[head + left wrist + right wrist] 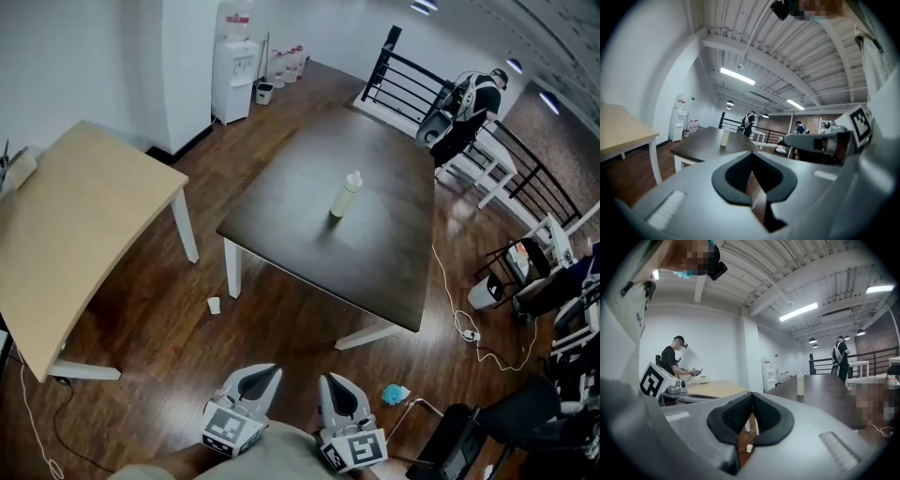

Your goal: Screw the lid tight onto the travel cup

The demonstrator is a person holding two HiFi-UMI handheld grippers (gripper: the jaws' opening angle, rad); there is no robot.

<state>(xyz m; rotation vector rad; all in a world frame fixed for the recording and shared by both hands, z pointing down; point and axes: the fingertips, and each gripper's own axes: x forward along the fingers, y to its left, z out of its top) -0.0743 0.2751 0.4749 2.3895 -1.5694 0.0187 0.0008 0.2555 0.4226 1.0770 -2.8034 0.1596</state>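
Both tools are held low at the bottom edge of the head view, well short of the dark table (375, 244). The left gripper (266, 373) is pinched fully closed with nothing caught in it, and same deal for the right gripper (329, 381). The travel cup (346, 195) is seen standing upright near the middle of that table, with its white lid (353, 177) seated on top, well apart from both grippers. A small paper cup (214, 305) is spotted on the wood floor near a table leg.
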